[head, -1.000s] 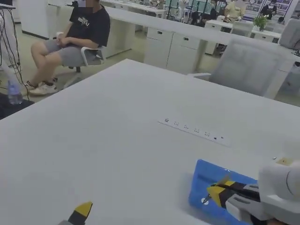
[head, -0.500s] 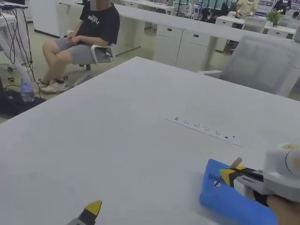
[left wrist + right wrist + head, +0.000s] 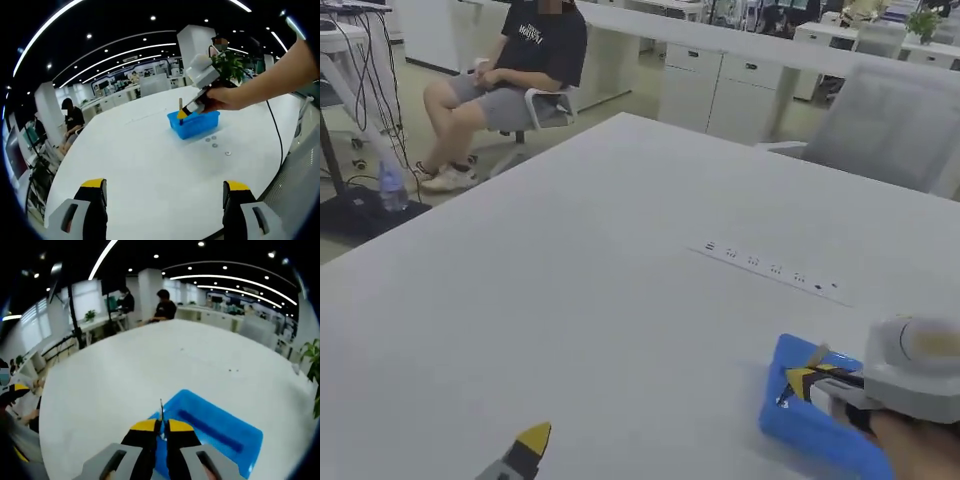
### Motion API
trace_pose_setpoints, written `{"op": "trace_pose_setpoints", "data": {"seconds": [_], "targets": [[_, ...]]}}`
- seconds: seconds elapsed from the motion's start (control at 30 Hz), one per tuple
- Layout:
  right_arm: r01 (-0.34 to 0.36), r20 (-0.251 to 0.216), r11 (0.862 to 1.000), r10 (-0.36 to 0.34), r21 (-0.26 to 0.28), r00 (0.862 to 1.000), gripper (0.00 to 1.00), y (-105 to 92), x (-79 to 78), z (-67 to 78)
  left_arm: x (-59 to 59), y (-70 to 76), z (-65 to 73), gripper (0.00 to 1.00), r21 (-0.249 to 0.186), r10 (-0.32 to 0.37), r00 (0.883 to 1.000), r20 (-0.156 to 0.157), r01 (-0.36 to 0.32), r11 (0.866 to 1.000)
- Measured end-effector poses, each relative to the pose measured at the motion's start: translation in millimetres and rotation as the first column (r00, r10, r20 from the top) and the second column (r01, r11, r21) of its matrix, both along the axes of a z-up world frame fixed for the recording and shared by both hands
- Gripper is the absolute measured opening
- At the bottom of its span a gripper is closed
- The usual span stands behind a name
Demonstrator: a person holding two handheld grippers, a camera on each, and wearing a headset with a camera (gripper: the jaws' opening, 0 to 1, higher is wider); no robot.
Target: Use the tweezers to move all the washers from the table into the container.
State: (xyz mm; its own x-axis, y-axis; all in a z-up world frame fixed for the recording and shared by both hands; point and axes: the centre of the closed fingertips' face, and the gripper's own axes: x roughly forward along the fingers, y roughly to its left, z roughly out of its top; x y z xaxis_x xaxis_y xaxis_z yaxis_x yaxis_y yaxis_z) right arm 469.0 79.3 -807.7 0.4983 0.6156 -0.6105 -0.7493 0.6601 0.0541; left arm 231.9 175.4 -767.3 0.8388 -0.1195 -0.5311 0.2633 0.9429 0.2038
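Right gripper (image 3: 160,426) pinches tweezers (image 3: 161,412) over container (image 3: 220,432); left gripper (image 3: 164,185) spread. Risk: tweezers twisting in grip, flicking washers (image 3: 215,145) at container's 5 o'clock off tabletop (image 3: 150,160).

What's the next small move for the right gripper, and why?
Probably slacken the right gripper slightly so the tweezers part: their tip hangs over the blue container. Can't tell if it holds a washer; washers lie on the table beside it.
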Motion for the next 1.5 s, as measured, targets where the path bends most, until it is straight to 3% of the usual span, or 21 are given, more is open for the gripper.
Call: {"op": "trace_pose_setpoints", "data": {"seconds": [0.13,0.43,0.9,1.07,1.27,1.37,1.5], "targets": [[0.028,-0.007,0.999,-0.028,0.031,1.0,0.03,-3.0,1.2,3.3,-0.2,0.3,-0.5,0.99,0.009,-0.001,1.0,-0.002,0.001,1.0],[0.044,-0.027,0.998,-0.043,0.037,0.999,0.04,-5.0,-0.9,6.8,-0.5,0.3,0.1,0.99,0.018,-0.005,1.0,0.004,0.005,1.0],[0.024,0.091,0.994,-0.034,0.104,0.995,0.03,-27.1,-32.4,71.8,-0.7,1.5,0.8,0.99,0.019,-0.003,1.0,0.007,0.002,1.0],[0.006,0.109,0.993,-0.019,0.117,0.994,0.03,-34.8,-49.6,83.4,-0.5,1.5,1.8,0.99,0.006,0.001,1.0,0.012,-0.001,1.0],[-0.004,0.121,0.994,-0.009,0.112,0.993,0.03,-44.5,-80.6,83.7,0.0,1.2,4.0,0.99,-0.01,0.003,1.0,0.022,-0.003,1.0],[-0.005,0.119,0.996,-0.006,0.093,0.993,0.03,-49.3,-90.2,76.0,-0.3,1.3,3.0,0.99,-0.005,0.002,1.0,0.019,-0.002,1.0],[0.0,0.077,0.997,-0.007,0.083,0.997,0.03,-52.5,-99.8,57.0,-0.5,0.1,2.4,0.99,0.0,-0.005,1.0,0.019,0.005,1.0]]}}
